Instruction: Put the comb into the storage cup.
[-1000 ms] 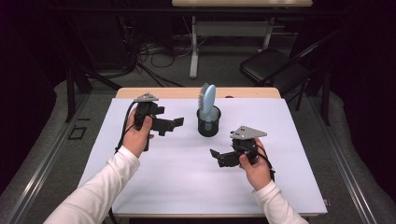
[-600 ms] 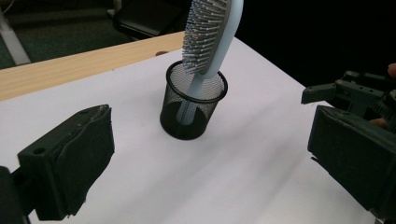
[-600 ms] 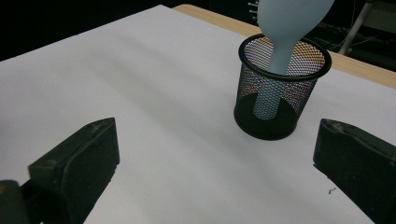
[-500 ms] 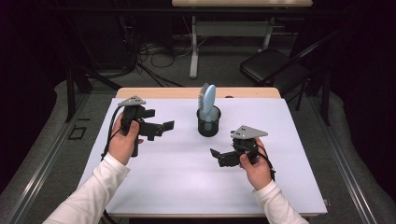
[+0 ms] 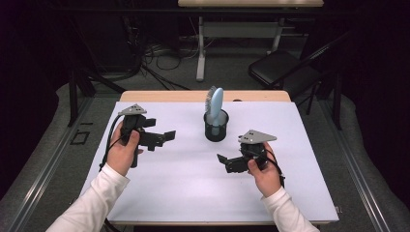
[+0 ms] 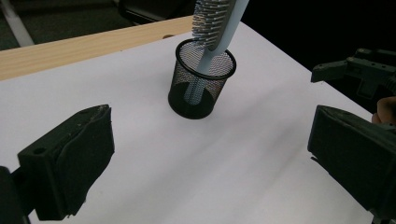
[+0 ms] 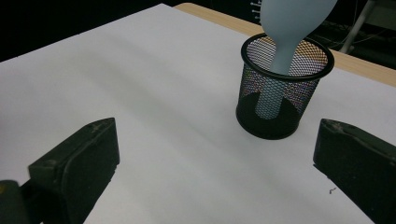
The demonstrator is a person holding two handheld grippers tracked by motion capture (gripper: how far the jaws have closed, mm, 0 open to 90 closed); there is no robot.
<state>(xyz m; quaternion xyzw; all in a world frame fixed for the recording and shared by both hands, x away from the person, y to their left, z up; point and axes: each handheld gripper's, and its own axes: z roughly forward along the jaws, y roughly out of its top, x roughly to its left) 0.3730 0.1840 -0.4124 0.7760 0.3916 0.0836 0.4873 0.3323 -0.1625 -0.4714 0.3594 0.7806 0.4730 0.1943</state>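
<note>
Pale blue plastic hairbrush (image 5: 214, 102) stands handle-down in a black wire-mesh cup (image 5: 215, 127), mid-table toward the far edge of the white tabletop (image 5: 183, 183). Left gripper (image 5: 167, 136) and right gripper (image 5: 222, 159) both have jaws spread wide, holding nothing, either side of the cup and apart from it. Likely step: reach for the brush. Best to grip the exposed handle above the rim, lift straight up, steady the light cup with the other gripper so it doesn't tip.

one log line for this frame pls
left gripper: open, empty | right gripper: open, empty | brush: handle-down in cup | both grippers clear of cup
</note>
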